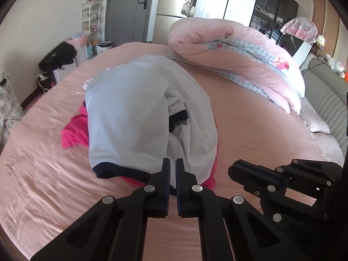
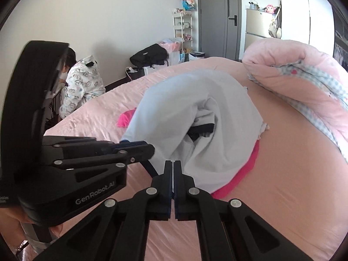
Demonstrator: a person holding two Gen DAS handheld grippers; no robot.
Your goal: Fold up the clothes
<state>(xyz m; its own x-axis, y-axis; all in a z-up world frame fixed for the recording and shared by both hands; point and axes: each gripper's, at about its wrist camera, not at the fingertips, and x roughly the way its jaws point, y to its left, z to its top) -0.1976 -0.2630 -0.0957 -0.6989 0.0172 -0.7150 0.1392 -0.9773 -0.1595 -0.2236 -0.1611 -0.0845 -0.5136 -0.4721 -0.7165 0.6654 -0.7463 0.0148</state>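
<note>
White garment [image 1: 134, 113] pinched in both tools

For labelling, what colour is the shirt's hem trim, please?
Dark navy hem trim on the pale shirt; clearest in left wrist view.

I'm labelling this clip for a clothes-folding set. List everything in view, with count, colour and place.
Light blue-grey garment with navy trim: one, heaped mid-bed, near hem in both tongs.
Bright pink garment: one, under the heap.
Pink bedsheet: one, covering the bed.
Rolled pink quilt with blue checked lining: one, far right.
Black bag: one, floor by the wall.
White shelf rack: one, beside the grey door.
Person in patterned pyjamas: one, left of the bed.
Left tongs: black, shut on the hem.
Right tongs: black, shut on the hem.
</note>
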